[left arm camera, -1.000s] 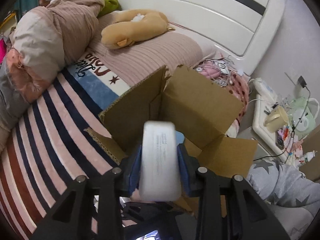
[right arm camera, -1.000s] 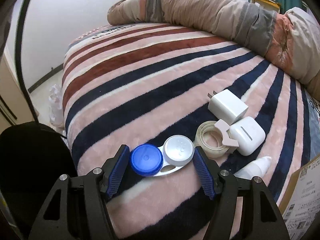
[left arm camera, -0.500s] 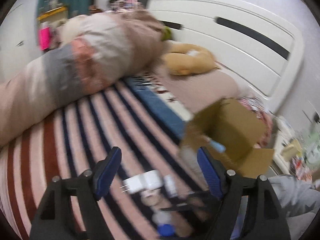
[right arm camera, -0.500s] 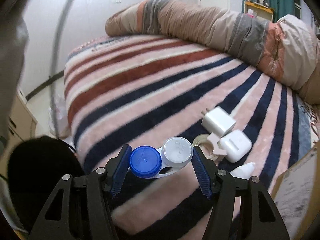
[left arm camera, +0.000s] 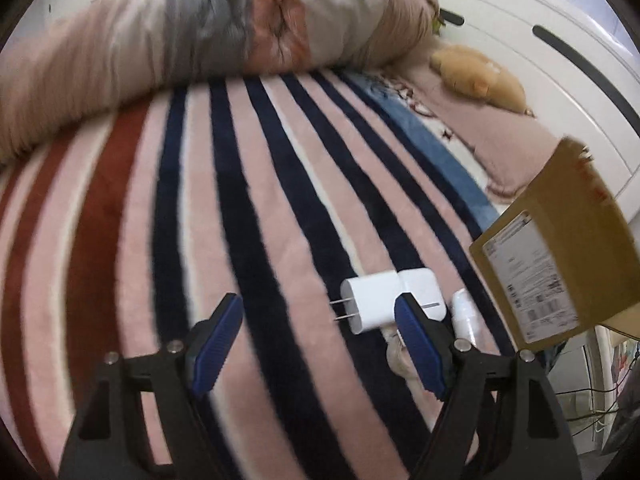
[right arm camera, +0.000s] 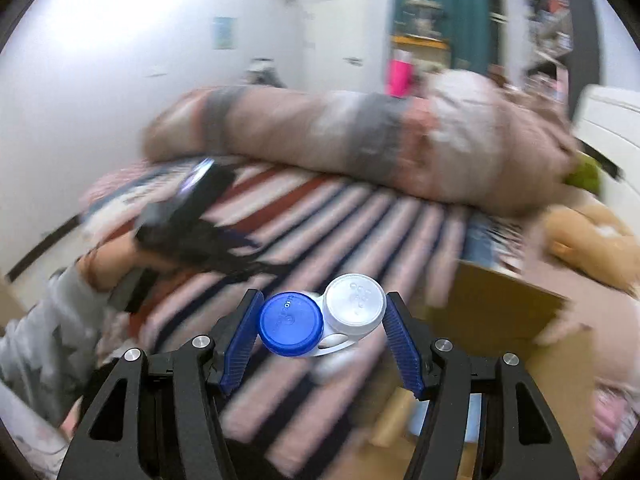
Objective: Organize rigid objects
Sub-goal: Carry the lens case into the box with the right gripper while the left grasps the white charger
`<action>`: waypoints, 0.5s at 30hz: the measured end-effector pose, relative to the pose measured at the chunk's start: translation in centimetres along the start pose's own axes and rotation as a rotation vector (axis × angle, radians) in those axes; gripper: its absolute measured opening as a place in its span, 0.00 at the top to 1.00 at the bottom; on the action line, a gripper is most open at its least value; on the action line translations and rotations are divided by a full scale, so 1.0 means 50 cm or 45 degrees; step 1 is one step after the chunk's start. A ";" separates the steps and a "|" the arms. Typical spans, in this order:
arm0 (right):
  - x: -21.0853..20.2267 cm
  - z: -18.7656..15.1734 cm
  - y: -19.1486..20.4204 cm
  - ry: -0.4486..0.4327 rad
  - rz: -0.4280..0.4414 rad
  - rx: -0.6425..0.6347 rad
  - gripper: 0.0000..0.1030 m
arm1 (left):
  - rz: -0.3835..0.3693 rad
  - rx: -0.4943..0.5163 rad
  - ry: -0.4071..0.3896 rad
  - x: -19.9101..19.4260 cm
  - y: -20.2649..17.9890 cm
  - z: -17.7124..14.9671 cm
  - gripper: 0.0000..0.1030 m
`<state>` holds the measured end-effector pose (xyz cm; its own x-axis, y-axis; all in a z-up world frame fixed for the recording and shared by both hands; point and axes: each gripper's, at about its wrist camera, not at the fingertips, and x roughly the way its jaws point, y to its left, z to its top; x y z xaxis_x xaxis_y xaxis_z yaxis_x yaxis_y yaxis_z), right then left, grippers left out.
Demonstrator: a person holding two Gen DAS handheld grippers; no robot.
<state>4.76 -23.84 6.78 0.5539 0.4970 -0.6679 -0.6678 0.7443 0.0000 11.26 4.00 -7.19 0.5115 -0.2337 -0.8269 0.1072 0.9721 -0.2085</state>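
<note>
My left gripper (left arm camera: 320,340) is open and empty, low over the striped blanket (left arm camera: 200,220). Just ahead to its right lie a white plug charger (left arm camera: 370,300), a white earbud case (left arm camera: 422,290) and a small white bottle (left arm camera: 464,312); a tape roll (left arm camera: 396,354) is partly hidden behind the right finger. The cardboard box (left arm camera: 560,248) stands at the right. My right gripper (right arm camera: 322,326) is shut on a contact lens case (right arm camera: 320,318) with one blue and one white cap, held in the air above the bed, with the box (right arm camera: 492,312) to its right. The right wrist view is blurred.
A rolled quilt (left arm camera: 180,32) lies across the far side of the bed. A plush toy (left arm camera: 480,76) lies by the white headboard (left arm camera: 560,40). In the right wrist view the person's arm holding the other gripper (right arm camera: 188,216) is at the left.
My left gripper let go of the white object at the box, opened, and swung left to the items on the blanket. My right gripper lifted the lens case and swung toward the box.
</note>
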 end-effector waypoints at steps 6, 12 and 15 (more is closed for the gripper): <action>0.034 -0.039 -0.093 0.168 -0.194 0.101 0.43 | -0.044 0.003 0.065 0.085 -0.044 -0.002 0.27; 0.061 -0.053 -0.108 0.244 -0.256 0.071 0.38 | -0.018 -0.010 0.078 0.125 -0.070 0.003 0.28; 0.050 -0.051 -0.096 0.204 -0.267 0.042 0.24 | -0.042 -0.021 0.075 0.122 -0.068 0.003 0.44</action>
<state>8.08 -27.29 3.24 0.5910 0.2555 -0.7651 -0.5290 0.8389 -0.1284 14.13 -0.75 -11.47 0.4567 -0.2664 -0.8488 0.1085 0.9637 -0.2441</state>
